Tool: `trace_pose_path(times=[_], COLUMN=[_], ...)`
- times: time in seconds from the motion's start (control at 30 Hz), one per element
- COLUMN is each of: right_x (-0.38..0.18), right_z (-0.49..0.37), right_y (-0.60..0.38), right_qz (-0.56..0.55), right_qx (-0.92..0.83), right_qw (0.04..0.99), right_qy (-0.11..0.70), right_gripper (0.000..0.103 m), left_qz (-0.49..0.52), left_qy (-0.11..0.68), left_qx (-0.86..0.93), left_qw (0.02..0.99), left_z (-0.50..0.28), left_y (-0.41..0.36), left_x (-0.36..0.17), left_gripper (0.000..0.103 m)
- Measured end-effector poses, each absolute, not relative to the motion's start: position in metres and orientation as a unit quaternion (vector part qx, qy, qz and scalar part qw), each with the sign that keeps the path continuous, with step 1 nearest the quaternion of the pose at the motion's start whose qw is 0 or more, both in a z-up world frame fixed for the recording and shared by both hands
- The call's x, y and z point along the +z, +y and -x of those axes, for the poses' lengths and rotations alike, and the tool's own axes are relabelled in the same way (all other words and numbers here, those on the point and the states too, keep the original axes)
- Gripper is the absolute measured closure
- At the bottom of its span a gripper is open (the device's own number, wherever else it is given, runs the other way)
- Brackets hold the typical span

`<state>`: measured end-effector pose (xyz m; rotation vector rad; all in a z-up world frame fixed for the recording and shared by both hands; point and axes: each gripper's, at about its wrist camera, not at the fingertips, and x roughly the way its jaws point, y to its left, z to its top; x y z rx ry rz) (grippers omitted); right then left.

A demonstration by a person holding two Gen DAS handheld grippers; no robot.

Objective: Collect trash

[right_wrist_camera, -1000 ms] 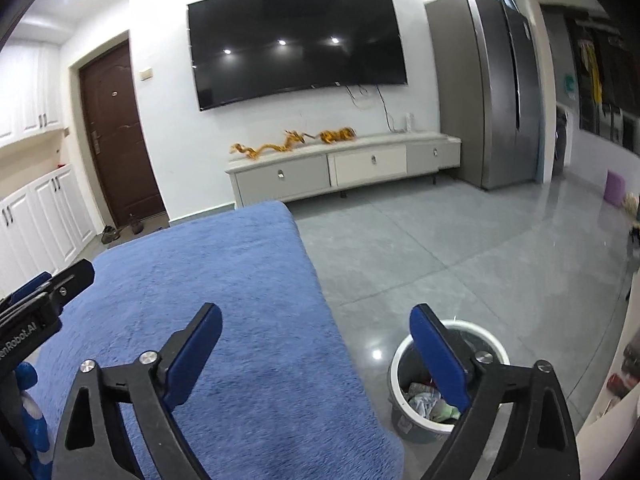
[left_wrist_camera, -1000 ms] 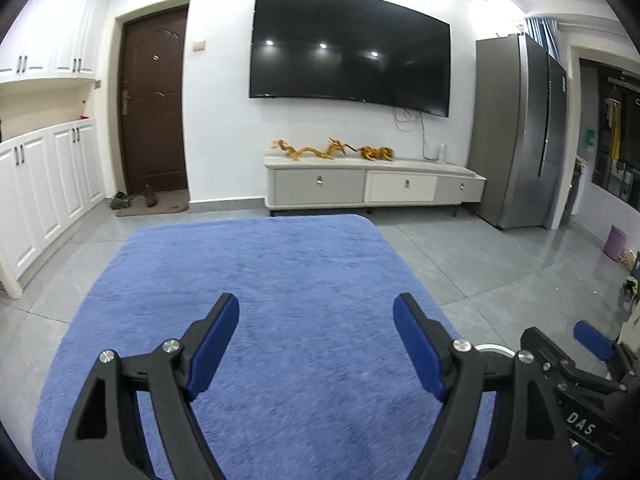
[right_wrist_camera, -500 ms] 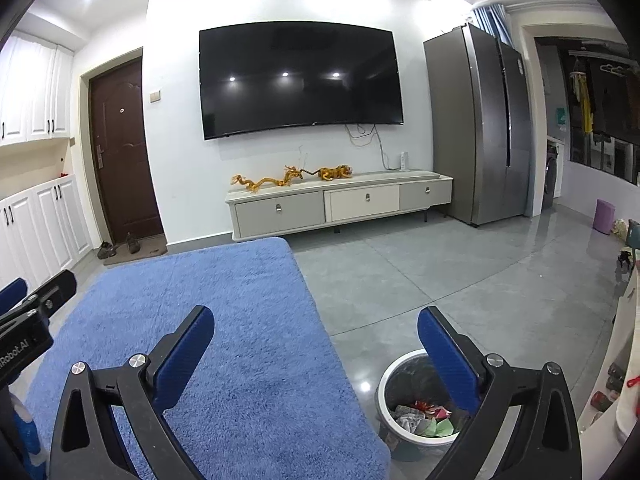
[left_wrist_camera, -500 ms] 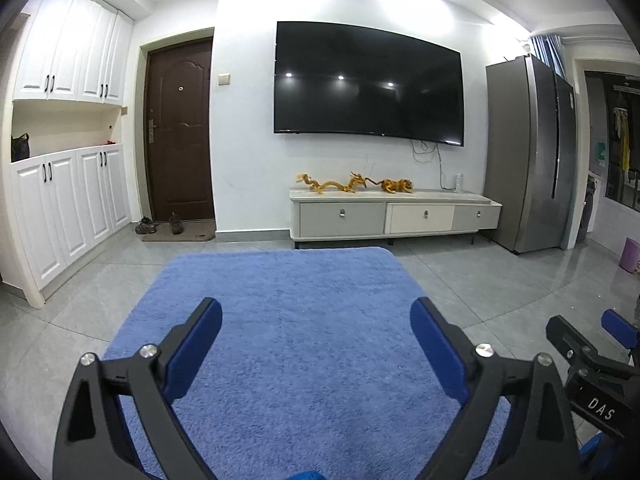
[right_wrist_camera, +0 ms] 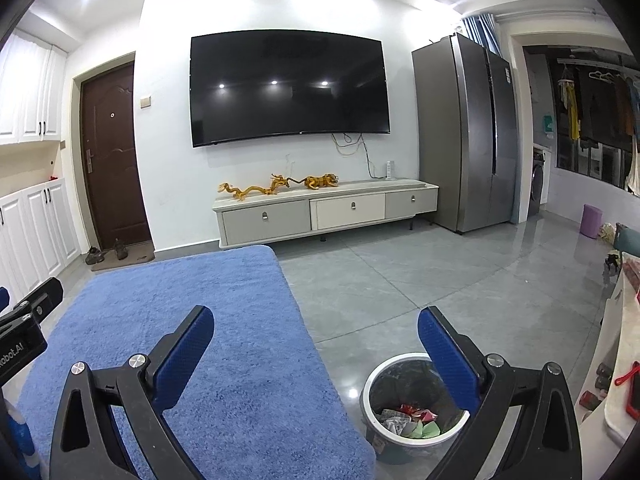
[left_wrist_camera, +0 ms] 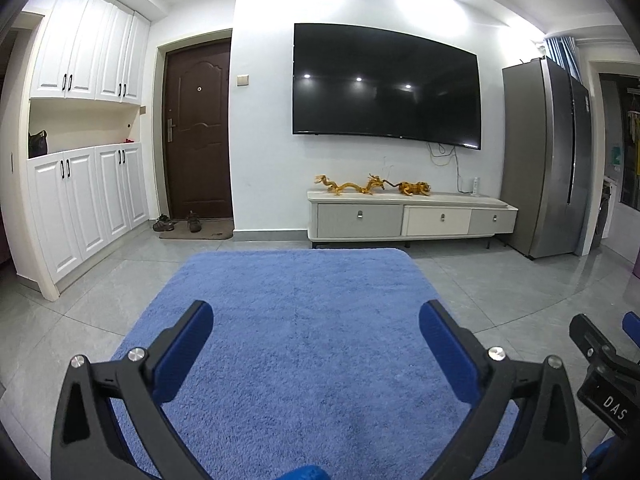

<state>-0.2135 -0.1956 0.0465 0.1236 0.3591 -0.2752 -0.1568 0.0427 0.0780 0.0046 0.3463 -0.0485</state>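
A grey waste bin [right_wrist_camera: 370, 384] with a white rim stands on the tiled floor just right of the blue rug [right_wrist_camera: 180, 288]. Crumpled paper and wrapper scraps [right_wrist_camera: 408, 420] lie inside it. My right gripper [right_wrist_camera: 316, 314] is open and empty, and its right finger overlaps the bin's near rim in the right wrist view. My left gripper [left_wrist_camera: 316, 312] hovers over the rug [left_wrist_camera: 312, 280]; its jaws are opening with nothing between them. I see no loose trash on the visible part of the rug. Each gripper's body shows at the edge of the other's view.
A low TV cabinet [left_wrist_camera: 412, 220] with gold figurines sits under a wall TV, and a steel fridge [left_wrist_camera: 548, 160] is to its right. White cupboards [left_wrist_camera: 84, 208], a brown door and shoes are at the left. A purple stool [right_wrist_camera: 592, 220] and a cluttered table edge [right_wrist_camera: 624, 360] lie right.
Both grippers drew back and lifted, so more wall and ceiling show. The left jaws spread wider. The bin shows more fully beside the right finger.
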Motion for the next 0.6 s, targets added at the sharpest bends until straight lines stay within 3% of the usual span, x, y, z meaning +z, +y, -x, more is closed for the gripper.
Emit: trace_pose_path(times=[0.6], right_x=[0.0509], right_z=[0.2232], right_y=[-0.195], right_qz=[-0.05], right_qx=[-0.169], right_qw=[0.97], right_qy=[0.165], right_gripper=[0.0], left_qz=[-0.002], left_qy=[0.156], left_qx=[-0.011], left_qw=[0.988], left_z=[0.1664], left_y=[0.0473], left_x=[0.0773], left_gripper=[0.0])
